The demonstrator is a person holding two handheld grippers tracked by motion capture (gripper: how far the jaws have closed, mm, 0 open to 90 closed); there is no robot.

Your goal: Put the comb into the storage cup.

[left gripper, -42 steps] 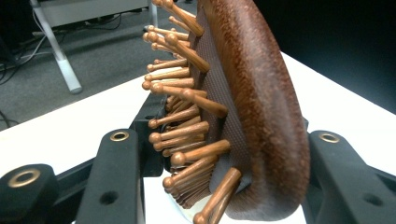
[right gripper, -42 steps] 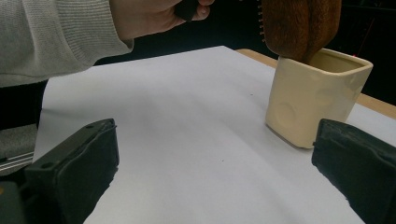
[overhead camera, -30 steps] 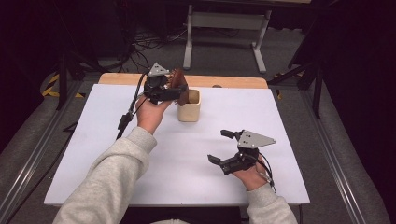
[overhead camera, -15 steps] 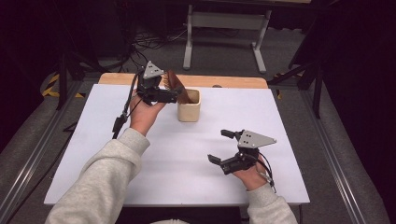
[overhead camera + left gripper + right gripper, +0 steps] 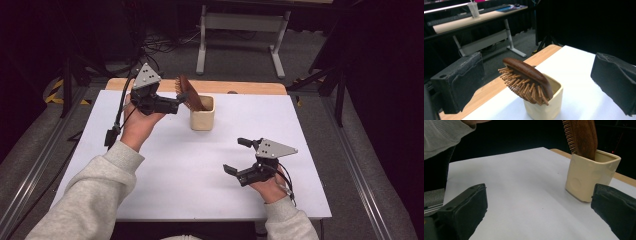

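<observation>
One wooden hairbrush [image 5: 529, 80] in one cream cup [image 5: 202, 114]; two grippers, left [image 5: 181, 101] and right [image 5: 237, 156], fingers wide apart, empty.

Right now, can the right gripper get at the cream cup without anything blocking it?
Probably yes: the right gripper is open, and bare white tabletop lies between it and the cream cup.

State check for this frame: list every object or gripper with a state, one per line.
Left gripper: jaws open, just opened, nothing between the pads, beside the hairbrush.
Right gripper: jaws open, empty, held over the table.
Hairbrush: standing tilted in the cup, bristle head sticking out.
Cup: upright on the table, holding the hairbrush.
</observation>
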